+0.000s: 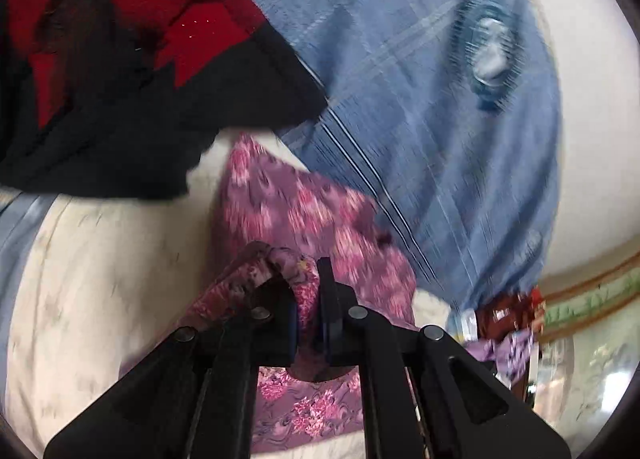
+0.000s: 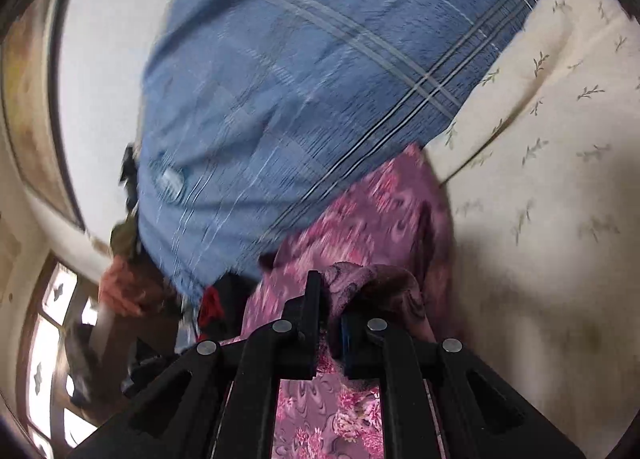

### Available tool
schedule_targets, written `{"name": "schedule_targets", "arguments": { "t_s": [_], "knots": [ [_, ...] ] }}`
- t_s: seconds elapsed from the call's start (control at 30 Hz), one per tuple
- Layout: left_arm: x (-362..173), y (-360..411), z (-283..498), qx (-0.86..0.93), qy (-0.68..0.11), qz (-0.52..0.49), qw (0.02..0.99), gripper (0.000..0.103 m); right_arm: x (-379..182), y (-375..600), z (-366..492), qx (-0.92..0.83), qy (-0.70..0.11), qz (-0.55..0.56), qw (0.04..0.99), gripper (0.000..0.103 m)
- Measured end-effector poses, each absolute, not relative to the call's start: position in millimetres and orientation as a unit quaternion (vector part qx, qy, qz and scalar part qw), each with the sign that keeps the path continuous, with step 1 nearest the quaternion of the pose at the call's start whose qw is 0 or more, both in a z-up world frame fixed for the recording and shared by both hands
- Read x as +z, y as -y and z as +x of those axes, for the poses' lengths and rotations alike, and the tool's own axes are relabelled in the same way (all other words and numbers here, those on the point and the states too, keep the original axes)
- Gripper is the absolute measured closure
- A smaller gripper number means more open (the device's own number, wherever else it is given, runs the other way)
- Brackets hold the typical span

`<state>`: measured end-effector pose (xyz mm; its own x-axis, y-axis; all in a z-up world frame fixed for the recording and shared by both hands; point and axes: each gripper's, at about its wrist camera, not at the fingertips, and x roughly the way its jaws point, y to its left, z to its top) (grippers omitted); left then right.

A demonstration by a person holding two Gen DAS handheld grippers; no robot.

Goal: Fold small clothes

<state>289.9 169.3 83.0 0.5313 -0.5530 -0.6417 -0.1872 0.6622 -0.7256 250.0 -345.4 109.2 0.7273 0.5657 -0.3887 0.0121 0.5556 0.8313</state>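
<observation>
Gripping a pink floral garment by bunched edges, the left tongs and right tongs are each clamping it above a cream bedsheet (likely spreading it for folding), while blur is obscuring the blue plaid cloth and its shape.

the left tool pinches a bunched edge of the purple floral cloth above the cream bedding.
</observation>
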Motion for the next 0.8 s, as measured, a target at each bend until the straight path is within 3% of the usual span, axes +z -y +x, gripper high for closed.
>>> {"name": "schedule_targets", "arguments": {
  "t_s": [0.23,0.3,0.37,0.4,0.5,0.53,0.57,0.6,0.8],
  "knots": [
    [40,-163,350,-0.077,-0.537,-0.382,0.748,0.096,78,347,306,0.132,-0.377,0.459,0.793,0.09],
    [46,-163,344,-0.1,-0.529,-0.384,0.75,0.083,78,347,304,0.139,-0.38,0.467,0.786,0.083],
    [57,-160,331,-0.12,-0.515,-0.383,0.758,0.038,79,347,299,0.169,-0.382,0.476,0.774,0.064],
    [61,-158,328,-0.125,-0.51,-0.384,0.759,0.033,80,345,296,0.176,-0.388,0.471,0.773,0.062],
    [70,-149,330,-0.138,-0.508,-0.382,0.76,0.032,84,338,298,0.202,-0.4,0.451,0.772,0.063],
    [73,-146,336,-0.132,-0.507,-0.378,0.763,0.035,88,336,300,0.206,-0.399,0.441,0.777,0.073],
    [75,-144,344,-0.126,-0.505,-0.375,0.768,0.046,93,335,303,0.208,-0.387,0.437,0.785,0.084],
    [77,-144,353,-0.118,-0.503,-0.375,0.769,0.051,97,338,306,0.212,-0.371,0.447,0.786,0.085],
    [71,-186,386,-0.054,-0.49,-0.466,0.735,0.055,87,390,317,0.094,-0.299,0.543,0.779,0.076]
  ]
}}
